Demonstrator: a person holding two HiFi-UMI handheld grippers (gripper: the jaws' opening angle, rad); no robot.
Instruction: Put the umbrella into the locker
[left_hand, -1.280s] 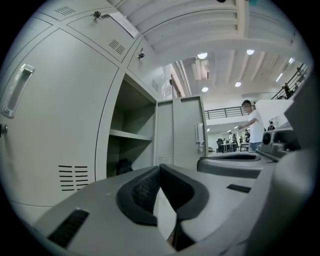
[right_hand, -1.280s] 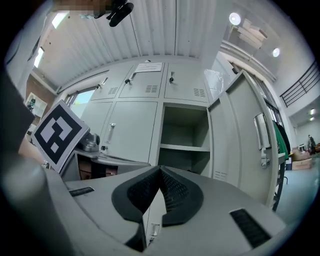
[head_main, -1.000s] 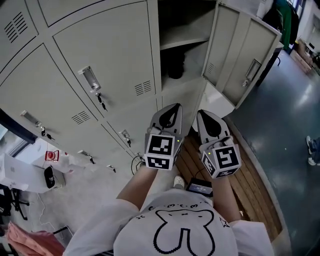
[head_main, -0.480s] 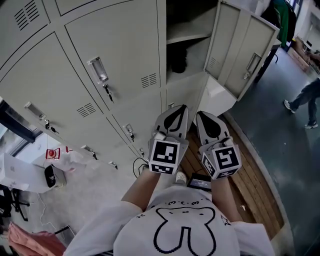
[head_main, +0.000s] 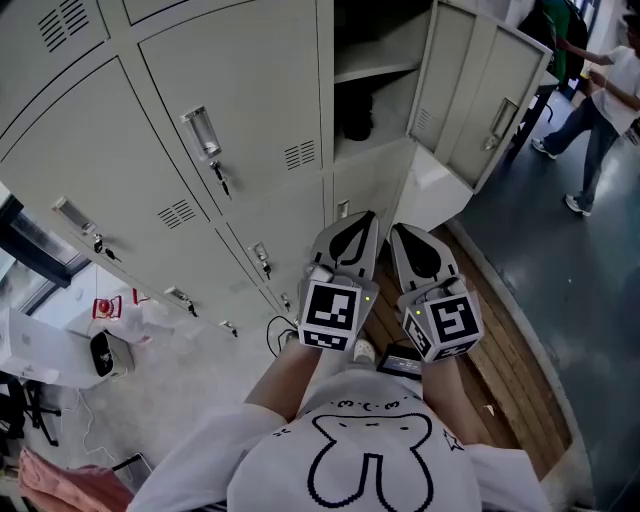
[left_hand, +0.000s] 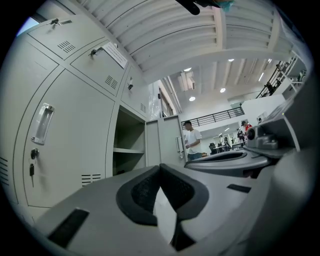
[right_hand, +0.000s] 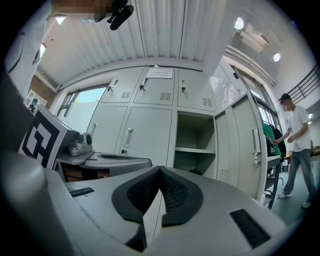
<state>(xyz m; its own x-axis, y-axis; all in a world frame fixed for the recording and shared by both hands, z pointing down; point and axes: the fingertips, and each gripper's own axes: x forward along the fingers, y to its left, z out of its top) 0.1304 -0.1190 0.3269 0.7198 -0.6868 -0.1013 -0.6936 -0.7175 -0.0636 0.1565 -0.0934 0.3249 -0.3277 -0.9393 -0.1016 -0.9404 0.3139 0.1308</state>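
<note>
A dark bundle, apparently the folded umbrella (head_main: 356, 120), lies in the open locker (head_main: 375, 70) below its shelf; in the right gripper view the umbrella (right_hand: 196, 172) is a small dark lump there. The locker door (head_main: 480, 100) hangs wide open to the right. My left gripper (head_main: 352, 228) and right gripper (head_main: 408, 236) are held side by side, well short of the locker, both shut with nothing between the jaws. The left gripper (left_hand: 160, 167) and right gripper (right_hand: 160, 170) show their tips meeting in their own views.
Shut grey lockers (head_main: 220, 110) fill the left. A passer-by (head_main: 600, 90) walks on the dark floor at upper right. Below me are wooden slats (head_main: 500, 370), a black device (head_main: 400, 362), and a white bag and boxes (head_main: 120, 312) at lower left.
Both shut grippers and the view have shifted together along the lockers, with the open locker staying ahead. A passer-by has walked from the right edge to the upper right.
</note>
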